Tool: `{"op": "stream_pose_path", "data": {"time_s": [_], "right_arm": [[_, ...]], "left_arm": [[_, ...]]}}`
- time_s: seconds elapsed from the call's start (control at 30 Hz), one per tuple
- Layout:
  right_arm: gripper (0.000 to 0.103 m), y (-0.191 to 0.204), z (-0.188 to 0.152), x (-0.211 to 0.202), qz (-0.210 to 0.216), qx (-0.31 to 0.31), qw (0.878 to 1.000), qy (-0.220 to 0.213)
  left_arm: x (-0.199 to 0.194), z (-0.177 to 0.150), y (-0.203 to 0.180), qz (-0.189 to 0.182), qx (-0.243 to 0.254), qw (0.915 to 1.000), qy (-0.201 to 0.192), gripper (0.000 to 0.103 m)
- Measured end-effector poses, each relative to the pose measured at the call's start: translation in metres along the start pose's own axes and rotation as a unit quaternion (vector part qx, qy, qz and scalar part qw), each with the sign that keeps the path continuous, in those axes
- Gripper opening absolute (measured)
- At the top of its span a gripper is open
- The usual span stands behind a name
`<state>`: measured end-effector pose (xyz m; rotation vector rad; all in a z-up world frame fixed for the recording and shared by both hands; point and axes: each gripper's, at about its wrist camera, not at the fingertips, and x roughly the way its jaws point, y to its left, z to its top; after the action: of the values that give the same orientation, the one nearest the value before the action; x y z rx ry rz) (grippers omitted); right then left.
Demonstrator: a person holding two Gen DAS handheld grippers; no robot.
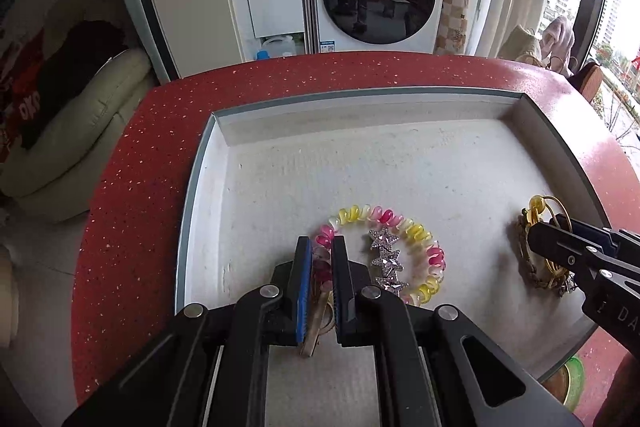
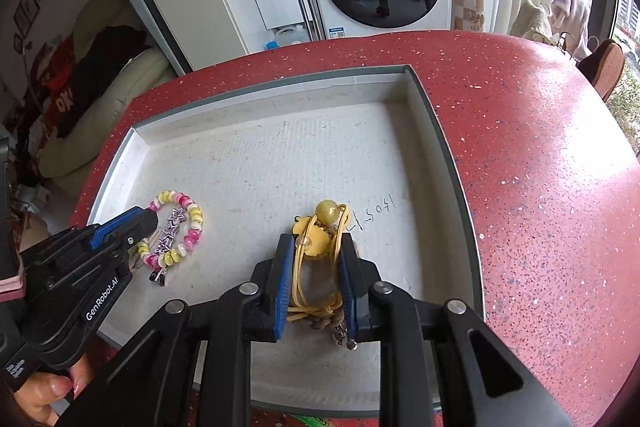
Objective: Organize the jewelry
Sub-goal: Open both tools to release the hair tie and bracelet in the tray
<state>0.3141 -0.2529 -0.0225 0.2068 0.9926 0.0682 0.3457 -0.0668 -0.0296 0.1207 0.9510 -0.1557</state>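
The pink-and-yellow coil bracelet (image 1: 384, 251) lies low in the tray (image 1: 208, 155), centre of the left view, ringing a star clip (image 1: 386, 259). The left tool (image 1: 320, 247) pinches its near-left coils; lifting slowly should keep the clip from snagging. The right tool (image 2: 316, 247) straddles a yellow cord bundle (image 2: 320, 239), jaws pressing its sides. The red worktop (image 2: 540, 147) surrounds the tray.

The tray (image 2: 440, 155) looked like matt, rough white board. The counter (image 2: 540, 147) was seen as glossy red stone with pale specks. The bracelet (image 1: 416, 235) appeared as shiny translucent plastic, the 3 stars (image 1: 386, 261) as sparkling metal. The cord (image 2: 304, 275) looked waxy and yellow. Gripper pads (image 2: 283, 287) appeared matt blue.
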Motion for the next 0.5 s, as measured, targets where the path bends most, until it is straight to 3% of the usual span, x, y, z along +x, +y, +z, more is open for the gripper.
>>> {"op": "stream_pose_path", "data": {"time_s": [0.23,0.5], "right_arm": [[0.06,-0.001,0.002,-0.019,0.032,0.016,0.999,-0.027],[0.071,-0.004,0.0,-0.046,0.072,0.049,0.994,-0.058]], "left_arm": [[-0.011,0.004,0.002,-0.008,-0.01,0.9999,-0.009,0.027],[-0.024,0.006,0.003,-0.018,-0.013,0.9995,-0.021,0.028]]}}
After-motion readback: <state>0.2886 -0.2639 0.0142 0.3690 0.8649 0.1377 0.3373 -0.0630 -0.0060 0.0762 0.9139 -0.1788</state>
